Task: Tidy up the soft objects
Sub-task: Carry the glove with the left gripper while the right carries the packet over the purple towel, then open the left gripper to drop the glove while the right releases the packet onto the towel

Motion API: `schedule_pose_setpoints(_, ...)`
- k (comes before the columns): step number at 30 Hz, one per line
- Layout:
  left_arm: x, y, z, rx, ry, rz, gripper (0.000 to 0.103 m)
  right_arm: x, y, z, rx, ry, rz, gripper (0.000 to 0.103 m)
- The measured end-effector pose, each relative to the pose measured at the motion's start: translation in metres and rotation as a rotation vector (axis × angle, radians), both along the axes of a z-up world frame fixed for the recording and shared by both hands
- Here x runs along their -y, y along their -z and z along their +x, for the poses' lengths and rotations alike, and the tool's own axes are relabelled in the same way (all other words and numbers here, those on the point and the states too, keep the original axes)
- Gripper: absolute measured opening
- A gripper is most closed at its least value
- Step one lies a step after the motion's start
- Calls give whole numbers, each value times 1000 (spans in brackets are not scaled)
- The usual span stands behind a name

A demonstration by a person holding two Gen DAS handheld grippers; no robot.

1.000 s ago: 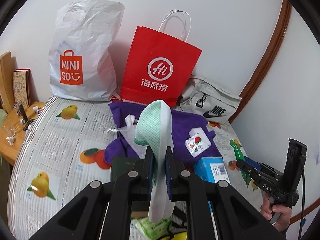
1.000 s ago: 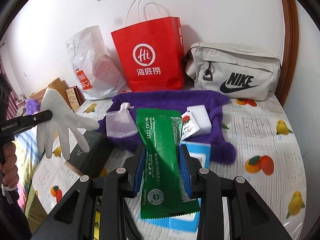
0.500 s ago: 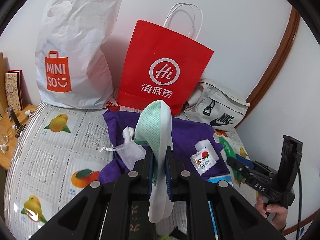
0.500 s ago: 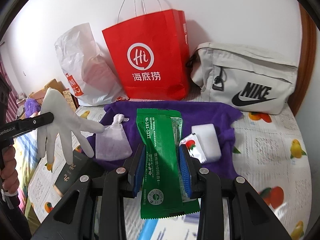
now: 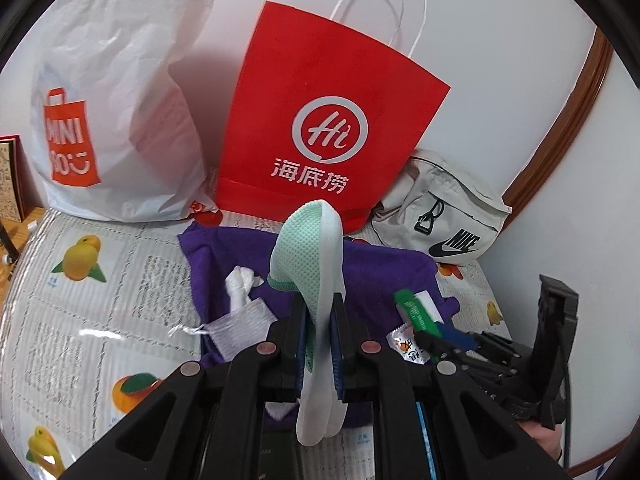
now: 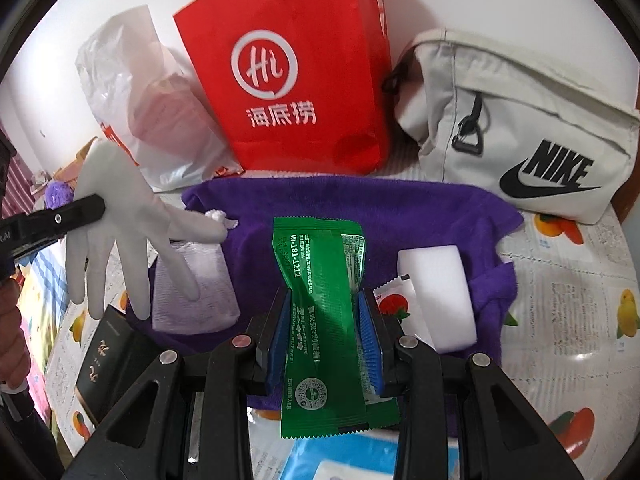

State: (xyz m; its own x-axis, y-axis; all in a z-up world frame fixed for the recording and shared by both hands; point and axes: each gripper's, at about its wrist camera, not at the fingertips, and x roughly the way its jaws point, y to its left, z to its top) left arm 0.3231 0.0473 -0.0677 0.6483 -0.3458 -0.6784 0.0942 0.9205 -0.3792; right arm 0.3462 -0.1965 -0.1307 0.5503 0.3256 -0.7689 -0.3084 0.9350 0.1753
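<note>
Fruit-print cover (image 6: 572, 292) is lying over the surface. Red paper bag (image 5: 320, 136), printed "Hi" and "海底捞", is standing against the wall. White plastic bag (image 5: 116, 100) reading "MINISO" is leaning beside it. Beige pouch (image 6: 516, 120) is showing "NIKE". Purple cloth (image 6: 400, 216) is lying spread below the bags, carrying a white block (image 6: 436, 292) and a mesh sachet (image 6: 192, 296). Left gripper (image 5: 320, 344) fingers are clamping a white glove (image 5: 316, 264) above the cloth. Right gripper (image 6: 324, 336) fingers are pinching a green packet (image 6: 324, 308), partly legible "181-1212", above the cloth.
</note>
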Motion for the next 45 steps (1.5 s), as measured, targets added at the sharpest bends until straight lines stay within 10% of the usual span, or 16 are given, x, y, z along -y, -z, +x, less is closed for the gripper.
schedule_pose_setpoints(24,19,68,54,-176,19,79,12,-23,35,42,-114,-21,-89,34)
schedule_pose_setpoints(33,14,71,54,-197,19,110,40,-27,42,46,-138,-16,-126,37)
schedule_pose_setpoints(38,9,63,48,-190,2,129,61,-25,32,37,-103,-13,-135,62)
schedule_pose_setpoints(45,-2,43,27,-167,-46,160,61,-17,10,11,-54,9,-87,67)
